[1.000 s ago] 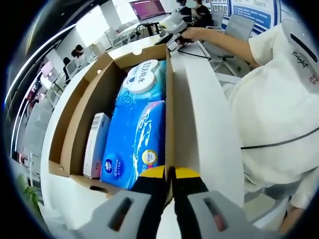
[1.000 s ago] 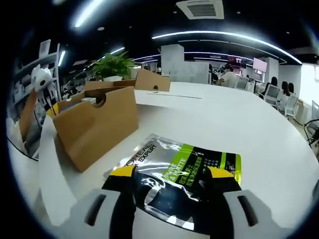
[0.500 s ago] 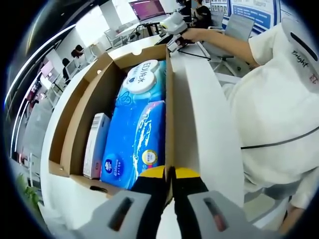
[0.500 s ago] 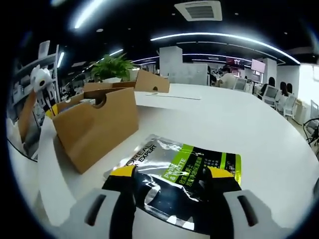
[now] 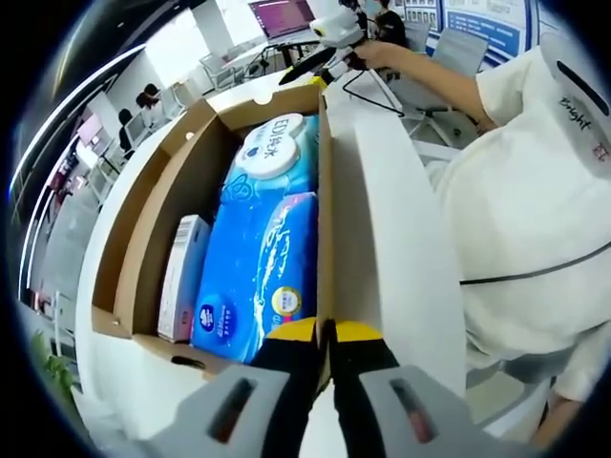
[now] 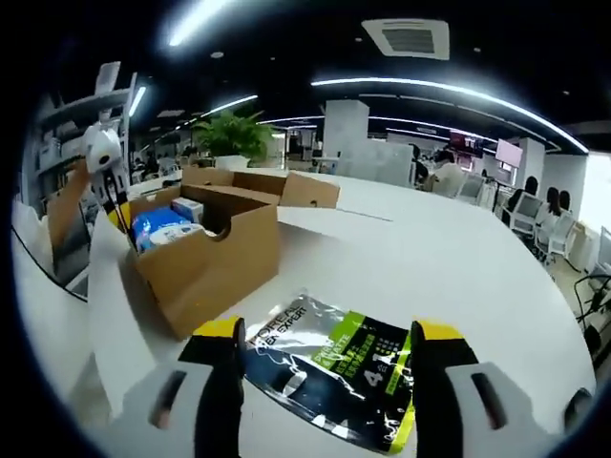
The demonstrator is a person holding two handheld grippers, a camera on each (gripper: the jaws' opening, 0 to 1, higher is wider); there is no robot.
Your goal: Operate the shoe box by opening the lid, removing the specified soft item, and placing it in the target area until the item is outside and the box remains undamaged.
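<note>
While flat, pouch (image 6: 348, 367) reads "EXPERT", tongs (image 6: 329, 345) apart

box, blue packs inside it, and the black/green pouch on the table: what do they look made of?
Shoe box: brown corrugated-looking cardboard, matte, raw cut edges and a finger notch.
Blue packs: soft plastic film, glossy, printed, with highlights and slight wrinkles; likely tissue or wipes packs.
Pouch: flat foil or plastic laminate, shiny, creased reflections, black with green panel.

This is an open-plan office: people sit at desks with screens (image 6: 508, 153) along the far side, strip lights (image 6: 449, 89) and a ceiling air vent (image 6: 409, 38) overhead, a potted plant (image 6: 232, 135) by the white table's (image 6: 458, 258) far edge.
</note>
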